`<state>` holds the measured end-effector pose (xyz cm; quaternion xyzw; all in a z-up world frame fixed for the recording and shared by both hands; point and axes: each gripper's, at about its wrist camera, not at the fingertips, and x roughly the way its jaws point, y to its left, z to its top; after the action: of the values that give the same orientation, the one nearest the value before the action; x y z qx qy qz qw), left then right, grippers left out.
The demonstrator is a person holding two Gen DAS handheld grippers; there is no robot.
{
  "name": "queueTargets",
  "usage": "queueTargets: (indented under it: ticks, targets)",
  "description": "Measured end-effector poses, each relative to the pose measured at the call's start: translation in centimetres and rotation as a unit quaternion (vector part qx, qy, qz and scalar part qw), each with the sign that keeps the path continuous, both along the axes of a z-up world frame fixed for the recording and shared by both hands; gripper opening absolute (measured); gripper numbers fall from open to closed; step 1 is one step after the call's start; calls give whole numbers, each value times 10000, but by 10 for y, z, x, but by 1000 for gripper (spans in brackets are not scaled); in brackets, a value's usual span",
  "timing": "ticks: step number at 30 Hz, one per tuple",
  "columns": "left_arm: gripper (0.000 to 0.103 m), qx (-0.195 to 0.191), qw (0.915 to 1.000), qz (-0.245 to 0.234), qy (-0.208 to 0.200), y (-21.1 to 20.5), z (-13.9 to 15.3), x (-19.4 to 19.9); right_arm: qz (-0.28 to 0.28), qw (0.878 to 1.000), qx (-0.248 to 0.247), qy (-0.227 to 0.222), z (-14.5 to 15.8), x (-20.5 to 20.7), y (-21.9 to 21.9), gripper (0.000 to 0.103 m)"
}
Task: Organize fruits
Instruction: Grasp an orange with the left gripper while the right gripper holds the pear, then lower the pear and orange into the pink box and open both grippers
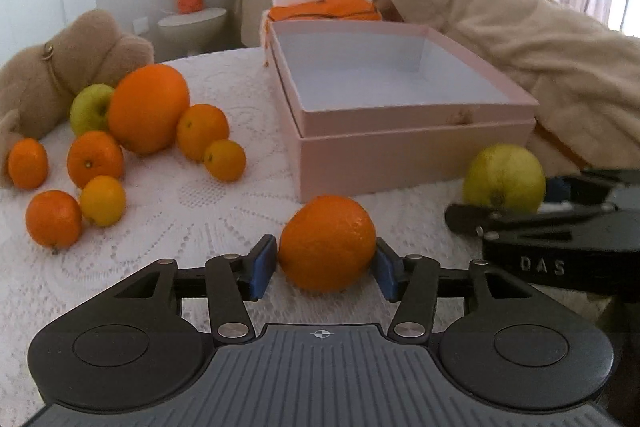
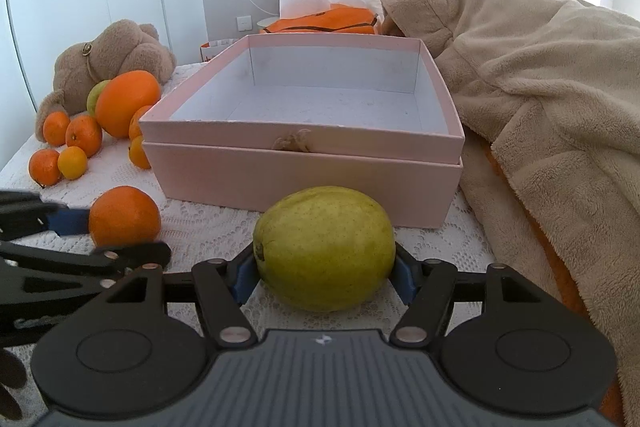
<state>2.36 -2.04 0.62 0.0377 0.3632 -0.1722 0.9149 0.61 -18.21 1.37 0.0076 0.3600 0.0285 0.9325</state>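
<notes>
The left gripper (image 1: 326,263) stood with its blue pads (image 1: 264,265) on either side of an orange (image 1: 327,242) resting on the white lace cloth (image 1: 192,219). The left pad showed a narrow gap. Behind lay an open pink box (image 1: 400,115); a green-yellow fruit (image 1: 505,178) sat right.
</notes>
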Motion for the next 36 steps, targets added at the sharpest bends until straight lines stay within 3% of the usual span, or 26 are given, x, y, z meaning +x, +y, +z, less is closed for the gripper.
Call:
queueTargets:
  ticks: [2,11,14,19,22,26,29,31,32,36]
  targets:
    - [52,-107,9999,21,-42,4,0,0,-4,10000,-16,4,0,0,1,66]
    - [51,-88,9999,-104,5,7,3,-17,82,9998,103,122,7,-12,5,65]
    - [51,-325,9994,-77,22,11,10,-19,176,9997,132,69,18,-21,9,65]
    - [51,-785,9960,-165,-386,10,56,-6,260,9973,360,-581,72,-27,5,65]
    - [51,-759,9947,-286,-638,-3,87,12,153,9932,527,-1024,115,-16,-7,65]
    - [51,-488,9965,-459,-504,-30,97,52,-185,9907,389,-1294,155,24,-23,65]
    - [52,-284,9961,-807,231,-54,76,87,-279,9939,336,-1013,158,65,-36,65]
    - [52,-164,9923,-1019,687,-66,55,100,-264,9969,370,-644,144,93,-40,65]
    - [52,-49,9914,-1049,786,-71,47,104,-153,9989,278,-337,132,110,-39,65]
    - [50,-224,9910,-1080,760,-71,47,116,17,9974,277,662,87,153,-41,65]
